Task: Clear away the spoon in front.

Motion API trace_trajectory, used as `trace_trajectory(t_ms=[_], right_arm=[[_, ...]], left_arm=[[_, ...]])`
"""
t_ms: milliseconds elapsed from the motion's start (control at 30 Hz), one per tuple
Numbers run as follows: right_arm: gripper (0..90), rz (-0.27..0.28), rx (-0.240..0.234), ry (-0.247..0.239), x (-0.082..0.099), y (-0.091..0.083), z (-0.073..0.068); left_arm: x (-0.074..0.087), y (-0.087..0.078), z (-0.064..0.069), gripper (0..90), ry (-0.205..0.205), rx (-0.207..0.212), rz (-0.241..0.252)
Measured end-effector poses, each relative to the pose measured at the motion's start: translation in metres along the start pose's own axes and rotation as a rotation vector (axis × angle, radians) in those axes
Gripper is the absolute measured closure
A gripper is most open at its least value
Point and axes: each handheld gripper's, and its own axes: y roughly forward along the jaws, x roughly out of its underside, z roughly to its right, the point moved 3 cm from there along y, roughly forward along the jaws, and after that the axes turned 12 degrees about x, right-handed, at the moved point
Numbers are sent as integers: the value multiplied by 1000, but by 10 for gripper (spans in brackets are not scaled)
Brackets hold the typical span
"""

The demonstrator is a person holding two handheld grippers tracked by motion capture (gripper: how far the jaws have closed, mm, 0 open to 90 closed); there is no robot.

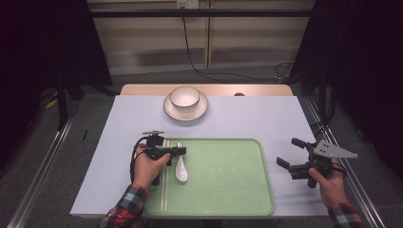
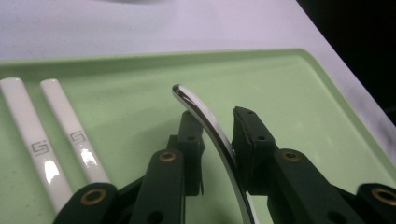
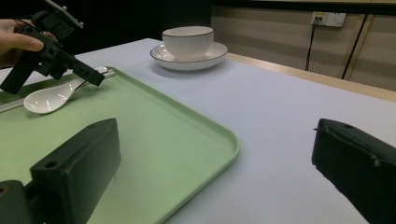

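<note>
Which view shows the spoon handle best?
Left gripper view: the spoon handle rises close up between the left claw jaws. The high view shows the whole spoon, small, on the green tray. The right gripper view shows its bowl, far off.

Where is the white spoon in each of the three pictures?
High view: the glossy white ceramic spoon lies on the left part of the pale green plastic tray, right of the white chopsticks.
Left gripper view: its curved handle rises between the left gripper jaws.
Right gripper view: far left, bowl end on the tray.
Shared landmark: the green tray.
</note>
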Motion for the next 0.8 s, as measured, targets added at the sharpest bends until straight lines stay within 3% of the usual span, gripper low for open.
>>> trace_trajectory(t_ms=[233,533,800], right_arm=[[6,-3,-1,-2,0,0,0],[6,-2,-2,0,0,0,0],[6,-4,-4,-3,0,0,0]], left_arm=[[0,0,-3,692,-6,-30,2],[-3,-1,-6,668,22,-68,-2],[-4,1,-7,642,20,-82,6]])
